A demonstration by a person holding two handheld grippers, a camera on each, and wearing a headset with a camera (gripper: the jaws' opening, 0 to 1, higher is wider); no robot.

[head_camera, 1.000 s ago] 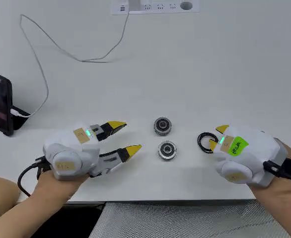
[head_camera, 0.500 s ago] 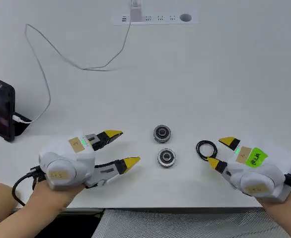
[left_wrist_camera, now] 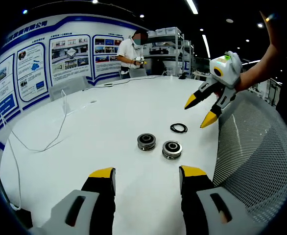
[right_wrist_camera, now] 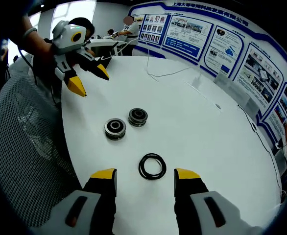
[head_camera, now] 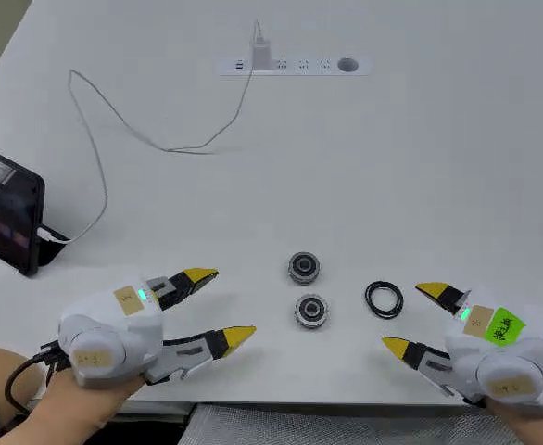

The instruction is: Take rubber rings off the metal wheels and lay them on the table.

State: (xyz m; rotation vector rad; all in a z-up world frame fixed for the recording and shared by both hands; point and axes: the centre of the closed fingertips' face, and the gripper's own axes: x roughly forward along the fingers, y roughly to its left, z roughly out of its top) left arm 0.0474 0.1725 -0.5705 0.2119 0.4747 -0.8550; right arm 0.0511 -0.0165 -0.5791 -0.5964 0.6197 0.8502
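Loose rubber ring [head_camera: 384, 299]: flat on the surface [head_camera: 392, 167], near the right tongs [head_camera: 412, 318], spread, empty
Far wheel [head_camera: 304, 267], near wheel [head_camera: 311, 310]: mid-surface, side by side, dark rings seemingly on; metal probably heavy, rubber soft and stretchy, best pinched at the outer rim
Left tongs [head_camera: 220, 305]: spread, empty

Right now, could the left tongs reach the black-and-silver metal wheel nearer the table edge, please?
Probably yes: the left tongs stand open, with only bare white table between them and that wheel.
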